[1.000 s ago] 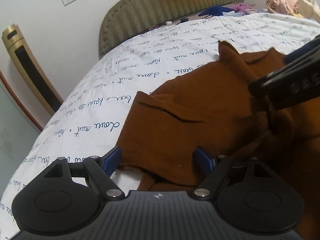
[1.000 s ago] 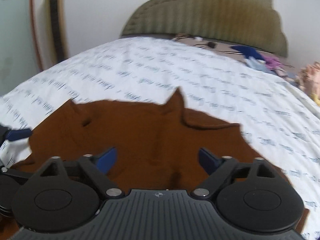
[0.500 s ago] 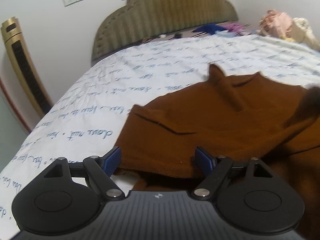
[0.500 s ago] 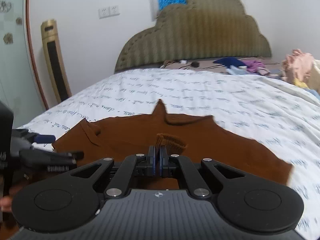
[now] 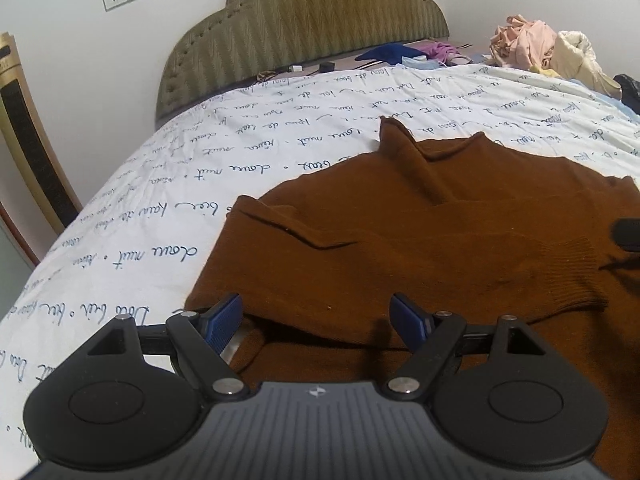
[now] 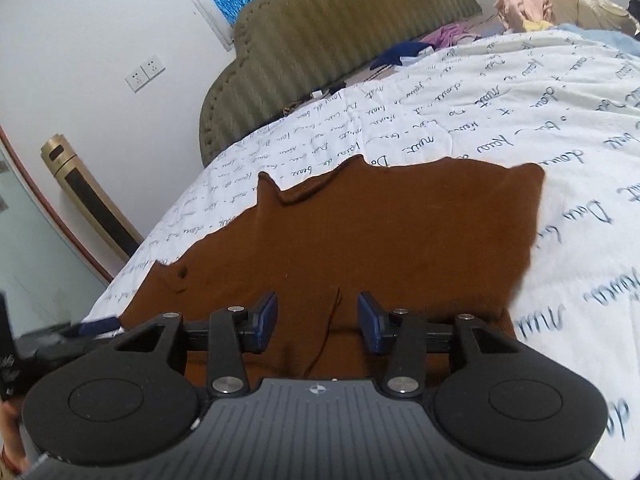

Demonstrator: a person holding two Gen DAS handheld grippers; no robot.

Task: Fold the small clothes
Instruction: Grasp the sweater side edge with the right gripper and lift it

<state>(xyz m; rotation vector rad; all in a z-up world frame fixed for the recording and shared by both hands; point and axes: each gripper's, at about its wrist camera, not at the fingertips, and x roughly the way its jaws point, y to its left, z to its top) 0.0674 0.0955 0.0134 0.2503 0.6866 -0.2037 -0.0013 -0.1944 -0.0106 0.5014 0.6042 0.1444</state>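
Note:
A brown knit sweater (image 5: pixel 420 216) lies spread on the bed, with a sleeve and its ribbed cuff (image 5: pixel 560 276) folded across the body. It also shows in the right wrist view (image 6: pixel 380 232). My left gripper (image 5: pixel 316 316) is open and empty, low over the sweater's near left edge. My right gripper (image 6: pixel 316 316) is open and empty, just above the sweater's middle, with a crease of cloth between the fingers. The tip of the right gripper shows at the right edge of the left wrist view (image 5: pixel 626 232).
The bed has a white sheet with blue script (image 5: pixel 200 200) and an olive padded headboard (image 5: pixel 300 28). A heap of pink and cream clothes (image 5: pixel 536 44) lies at the far right. Blue and purple garments (image 5: pixel 400 54) lie by the headboard. A gold standing unit (image 6: pixel 88 192) is at left.
My right gripper was shut on the sweater's ribbed cuff half a second ago; it has opened and let go, and has tilted. The sleeve now lies across the body. My left gripper stayed open.

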